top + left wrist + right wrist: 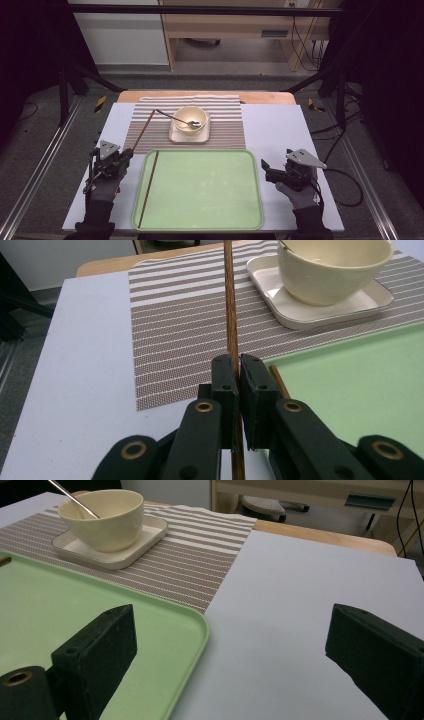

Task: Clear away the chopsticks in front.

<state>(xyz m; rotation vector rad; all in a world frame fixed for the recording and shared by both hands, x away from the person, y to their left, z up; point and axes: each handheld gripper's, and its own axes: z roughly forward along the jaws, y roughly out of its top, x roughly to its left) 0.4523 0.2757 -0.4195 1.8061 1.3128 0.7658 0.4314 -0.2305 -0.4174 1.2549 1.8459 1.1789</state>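
Clamped in the left gripper (238, 371), a thin brown chopstick (230, 310) runs ahead over the striped placemat (180, 325), just left of the green tray (350, 375) rim. Right gripper (230, 645) hovers released above bare table (300, 590).

We count two brown chopsticks: one (144, 130) clamped in the left tool (124, 156), slanting over the striped mat, and one (149, 187) lying along the left side of the tray. We count two tools, the second being the right tool (264, 169). We see one green tray (210, 220), one striped placemat (227, 130), one cream bowl (189, 116), one square white saucer (176, 136) and one metal spoon (177, 119).
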